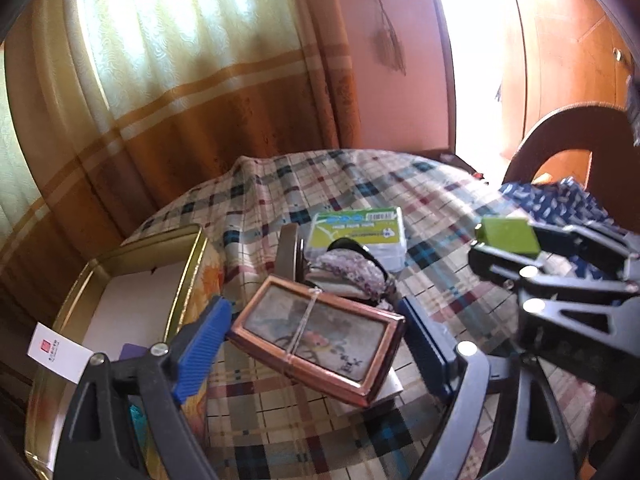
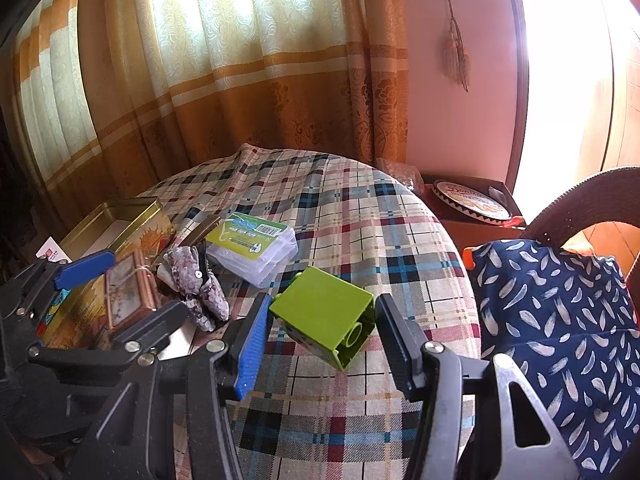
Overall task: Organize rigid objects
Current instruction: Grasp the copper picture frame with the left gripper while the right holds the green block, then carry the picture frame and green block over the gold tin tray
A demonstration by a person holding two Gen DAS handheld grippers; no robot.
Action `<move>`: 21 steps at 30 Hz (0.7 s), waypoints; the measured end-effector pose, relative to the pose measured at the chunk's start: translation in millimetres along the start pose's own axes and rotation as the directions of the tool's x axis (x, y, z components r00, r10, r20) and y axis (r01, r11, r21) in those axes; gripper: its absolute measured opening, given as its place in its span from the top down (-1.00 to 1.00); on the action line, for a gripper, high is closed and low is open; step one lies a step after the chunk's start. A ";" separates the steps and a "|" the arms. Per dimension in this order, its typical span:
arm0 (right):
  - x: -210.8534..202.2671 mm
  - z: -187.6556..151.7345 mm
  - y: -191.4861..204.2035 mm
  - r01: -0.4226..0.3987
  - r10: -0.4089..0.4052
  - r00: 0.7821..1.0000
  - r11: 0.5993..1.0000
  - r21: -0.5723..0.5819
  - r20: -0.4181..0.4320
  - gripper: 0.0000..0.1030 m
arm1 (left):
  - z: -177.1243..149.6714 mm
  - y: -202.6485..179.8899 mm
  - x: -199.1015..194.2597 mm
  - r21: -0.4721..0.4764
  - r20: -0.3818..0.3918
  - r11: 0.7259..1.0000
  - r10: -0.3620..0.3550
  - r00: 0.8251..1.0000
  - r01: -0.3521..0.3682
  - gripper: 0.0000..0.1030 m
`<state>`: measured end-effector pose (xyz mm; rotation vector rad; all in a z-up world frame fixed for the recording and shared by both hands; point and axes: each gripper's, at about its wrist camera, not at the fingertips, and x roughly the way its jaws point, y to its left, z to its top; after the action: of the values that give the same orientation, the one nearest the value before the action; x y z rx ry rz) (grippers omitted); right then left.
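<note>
On the plaid-covered worktop (image 2: 360, 216) we are sorting hard things toward the open gold tin (image 1: 132, 276), which is sitting at the far left. Next in size, the clear plastic case (image 2: 256, 252) is lying behind the middle clutter, with a mottled pouch (image 2: 200, 288) just in front of it. We are carrying the copper frame (image 1: 316, 332) in the left hand-held gripper (image 1: 320, 340): its blue pads are bearing on the two short ends, so the long axis is running straight across the jaws, and the frame is tilting slightly. It is hanging just right of the tin, so we judge the coming move to be a short swing left, then a lowering with the long side parallel to the tin's wall. Our right hand-held gripper (image 2: 320, 336) is pinching the green block (image 2: 324, 320) above the cloth, well apart from the tin, so the left hand is the nearer one.
</note>
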<state>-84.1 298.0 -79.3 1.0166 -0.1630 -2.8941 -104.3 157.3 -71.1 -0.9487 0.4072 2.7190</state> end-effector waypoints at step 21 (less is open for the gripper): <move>-14.8 -2.5 7.0 -0.012 0.018 0.994 0.998 -0.056 0.106 -0.07 | -13.0 7.5 -41.0 -0.050 0.143 0.997 0.059 0.988 -0.052 -0.67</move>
<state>-70.8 292.3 -71.2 0.8491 -0.0957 -2.9224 -67.9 140.7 -53.5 -0.7553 0.3492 2.8366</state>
